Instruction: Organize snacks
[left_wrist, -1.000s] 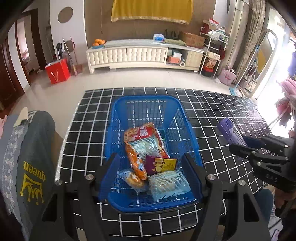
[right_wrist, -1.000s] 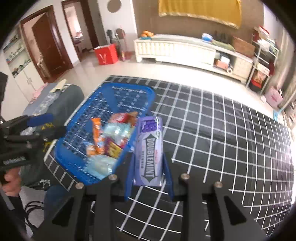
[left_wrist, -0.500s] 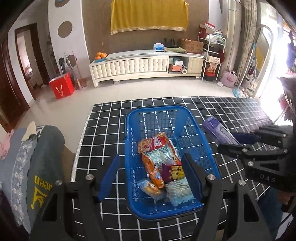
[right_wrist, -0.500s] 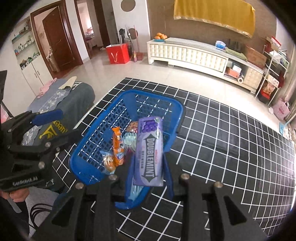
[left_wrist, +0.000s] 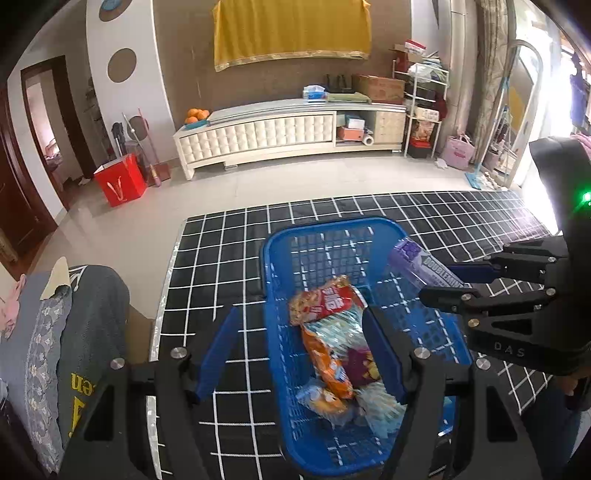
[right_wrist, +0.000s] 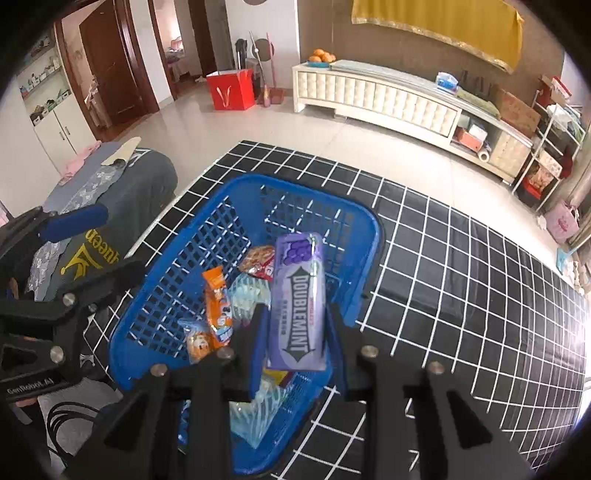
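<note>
A blue plastic basket (left_wrist: 332, 229) (right_wrist: 177, 273) stands on the black grid-patterned table and holds several snack packs: a red bag (left_wrist: 321, 299), an orange pack (left_wrist: 327, 363) (right_wrist: 218, 295) and clear blue-striped packs (right_wrist: 247, 291). My right gripper (right_wrist: 295, 321) is shut on a purple Doublemint gum pack (right_wrist: 297, 299) (left_wrist: 421, 264), held over the basket's right side, above the snacks. My left gripper (left_wrist: 299, 354) is open with nothing between its fingers, hovering at the basket's near left part.
The black tablecloth with white grid (left_wrist: 461, 218) (right_wrist: 461, 277) stretches right of the basket. A grey cloth-covered seat (left_wrist: 55, 332) (right_wrist: 110, 192) sits left of the table. A white cabinet (left_wrist: 288, 129) and a red bag (left_wrist: 120, 184) stand on the floor beyond.
My right gripper has carried the gum pack left, from beside the basket to over its inside. My left gripper has risen and drawn left, with the basket now lower right in its view.
</note>
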